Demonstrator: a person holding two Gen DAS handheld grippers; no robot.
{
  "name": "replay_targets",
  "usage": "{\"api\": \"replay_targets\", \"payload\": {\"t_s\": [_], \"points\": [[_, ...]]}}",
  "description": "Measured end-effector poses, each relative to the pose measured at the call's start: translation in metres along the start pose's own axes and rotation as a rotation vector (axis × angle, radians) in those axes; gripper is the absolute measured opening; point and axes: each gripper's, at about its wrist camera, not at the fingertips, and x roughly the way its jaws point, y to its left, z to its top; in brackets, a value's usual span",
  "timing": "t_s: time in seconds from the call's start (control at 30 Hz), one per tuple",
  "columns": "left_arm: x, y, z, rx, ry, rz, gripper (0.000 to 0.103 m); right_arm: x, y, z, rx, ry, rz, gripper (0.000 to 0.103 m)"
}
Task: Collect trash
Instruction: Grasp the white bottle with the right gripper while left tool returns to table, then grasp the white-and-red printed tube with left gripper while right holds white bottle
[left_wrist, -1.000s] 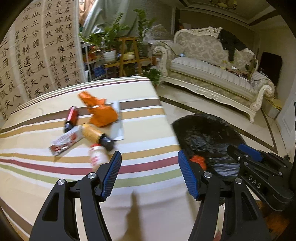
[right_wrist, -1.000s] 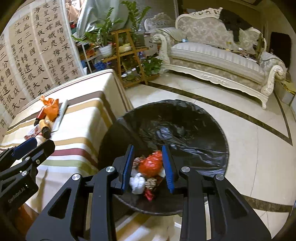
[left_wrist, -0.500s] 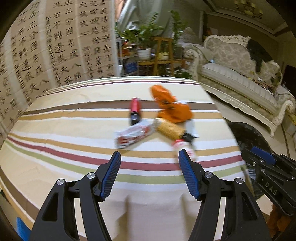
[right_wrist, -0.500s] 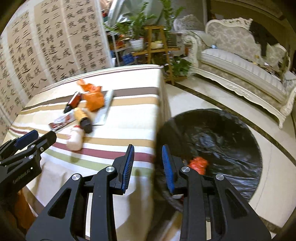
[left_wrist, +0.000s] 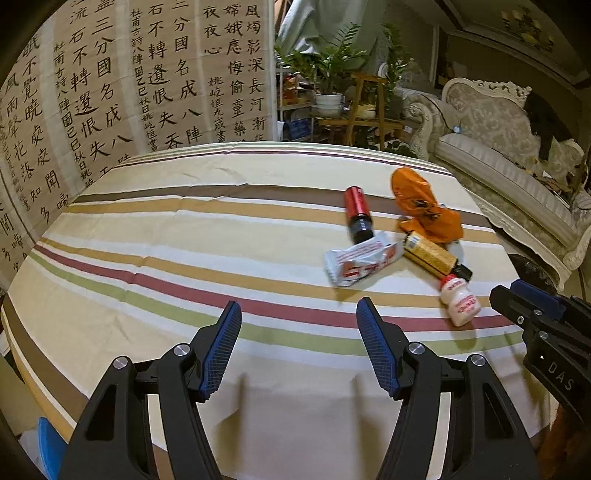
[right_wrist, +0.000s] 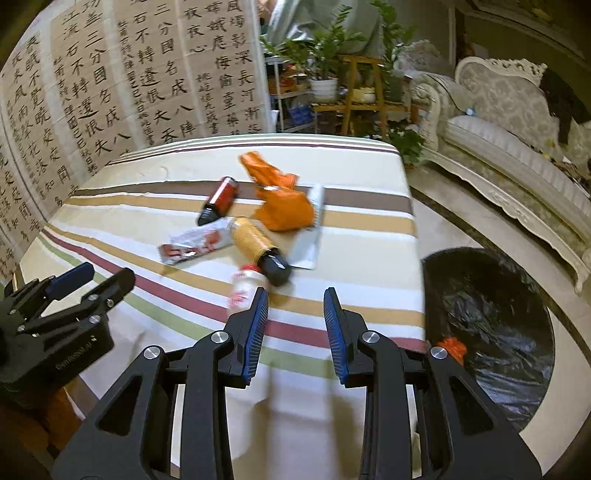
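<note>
Striped table (right_wrist: 351, 229) now replaces bin (right_wrist: 491, 317) ahead.

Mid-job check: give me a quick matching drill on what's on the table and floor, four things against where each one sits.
Things:
1. red can
2. white yogurt bottle
3. orange bag
4. black bin bag

Places:
A. on the floor beside the table
B. nearest the grippers
C. farthest back, crumpled
D. lying just behind the white wrapper

Pairs: 1-D, 2-B, 3-C, 4-A
</note>
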Motion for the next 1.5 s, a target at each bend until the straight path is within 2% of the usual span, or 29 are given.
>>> {"api": "replay_targets", "payload": {"t_s": [0.43, 0.6, 0.87, 1.2, 1.5], "points": [[0.005, 0.019, -0.002, -0.019, 0.013, 0.003, 0.065, 0.023, 0.030, 0.002, -0.049, 0.055, 0.014, 0.030], [0.004, 0.019, -0.003, -0.015, 0.012, -0.006, 0.065, 0.029, 0.034, 0.001, -0.054, 0.074, 0.017, 0.027], [0.005, 0.011, 0.001, 0.008, 0.012, -0.027, 0.067, 0.024, 0.034, -0.001, -0.060, 0.061, 0.014, 0.027], [0.008, -0.008, 0.005, 0.053, 0.022, -0.071, 0.068, 0.007, 0.007, -0.010, -0.022, 0.042, -0.026, 0.027], [0.022, -0.027, 0.013, 0.095, 0.048, -0.086, 0.068, 0.015, -0.022, -0.010, 0.040, 0.054, -0.049, 0.027]]}}
